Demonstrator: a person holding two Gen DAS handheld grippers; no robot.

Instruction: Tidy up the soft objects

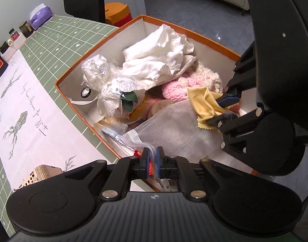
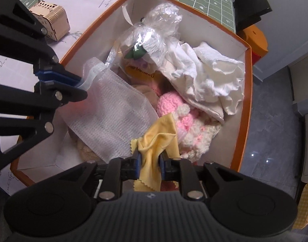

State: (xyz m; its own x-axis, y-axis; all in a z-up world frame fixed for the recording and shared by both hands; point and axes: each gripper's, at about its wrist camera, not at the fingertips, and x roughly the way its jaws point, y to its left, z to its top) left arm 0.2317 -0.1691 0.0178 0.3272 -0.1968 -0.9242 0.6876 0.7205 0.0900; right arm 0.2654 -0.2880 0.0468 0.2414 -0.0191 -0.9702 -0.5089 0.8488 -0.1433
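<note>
I have both grippers down in the orange box (image 2: 247, 92). My left gripper (image 1: 151, 157) pinches the mesh pouch (image 2: 113, 119) by its corner; my right gripper (image 2: 149, 161) clamps the yellow cloth (image 2: 160, 139). Letting go unevenly could snag either one. Beneath them: white cloth (image 2: 212, 78), pink knit (image 2: 174, 104), plastic-wrapped bundle (image 2: 154, 38).
</note>
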